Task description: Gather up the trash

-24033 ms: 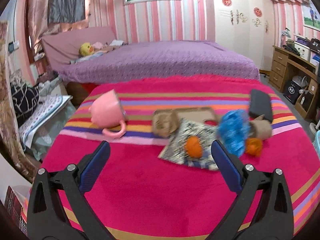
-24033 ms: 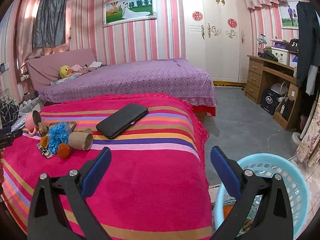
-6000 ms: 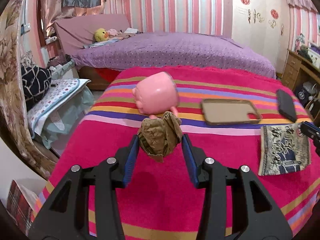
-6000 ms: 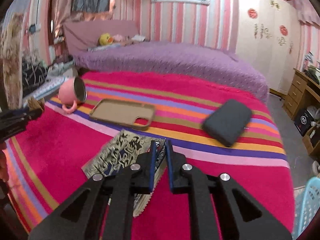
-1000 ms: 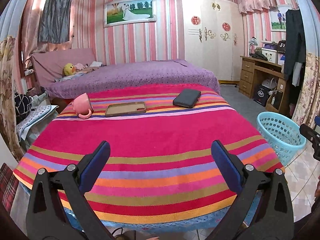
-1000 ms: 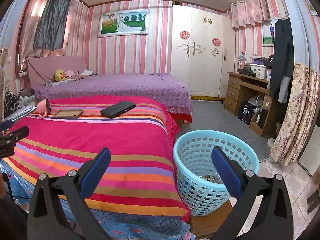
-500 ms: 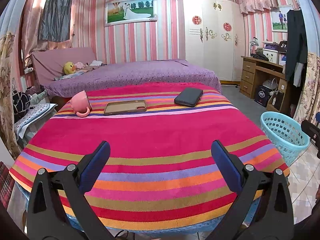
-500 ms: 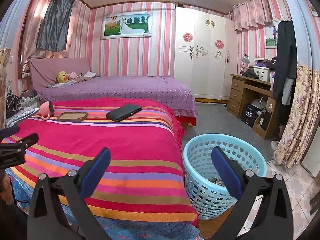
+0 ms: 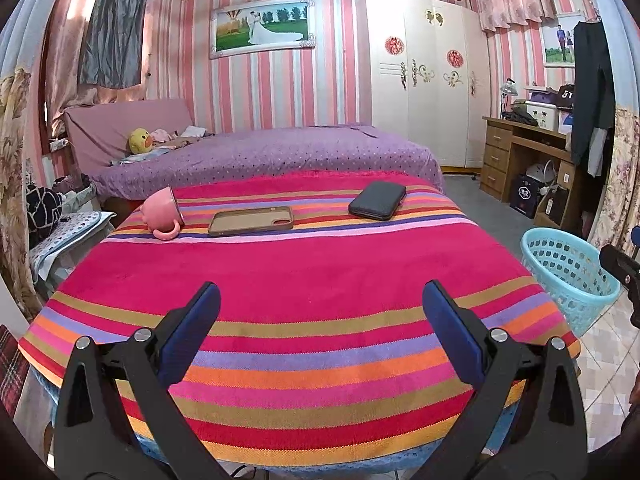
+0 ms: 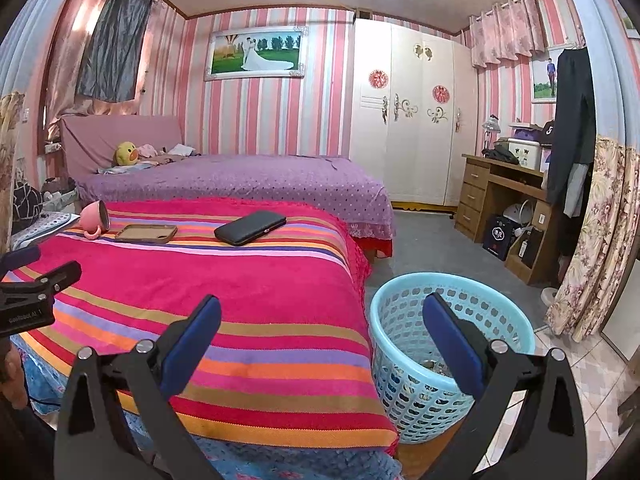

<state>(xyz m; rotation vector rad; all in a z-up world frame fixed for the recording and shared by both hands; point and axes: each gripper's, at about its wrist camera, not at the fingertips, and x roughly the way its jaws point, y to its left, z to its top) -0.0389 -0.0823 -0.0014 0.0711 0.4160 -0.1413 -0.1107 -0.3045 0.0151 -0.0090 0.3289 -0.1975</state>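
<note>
A light blue basket (image 10: pixel 452 344) stands on the floor right of the striped bed cover (image 10: pixel 240 304), with some trash at its bottom. It also shows in the left wrist view (image 9: pixel 568 268). My left gripper (image 9: pixel 320 312) is open and empty above the near edge of the striped cover (image 9: pixel 300 280). My right gripper (image 10: pixel 320 320) is open and empty, held above the cover's right edge and the basket. No trash shows on the cover.
On the far part of the cover lie a tipped pink mug (image 9: pixel 160 212), a brown phone case (image 9: pixel 252 220) and a black wallet (image 9: pixel 378 200). A purple bed (image 9: pixel 272 152) lies behind. A wooden desk (image 10: pixel 504 200) stands at the right wall.
Over the last second both grippers stayed open and empty; the views shifted slightly, with the bed a little closer in the left view and the basket lower right in the right view.
</note>
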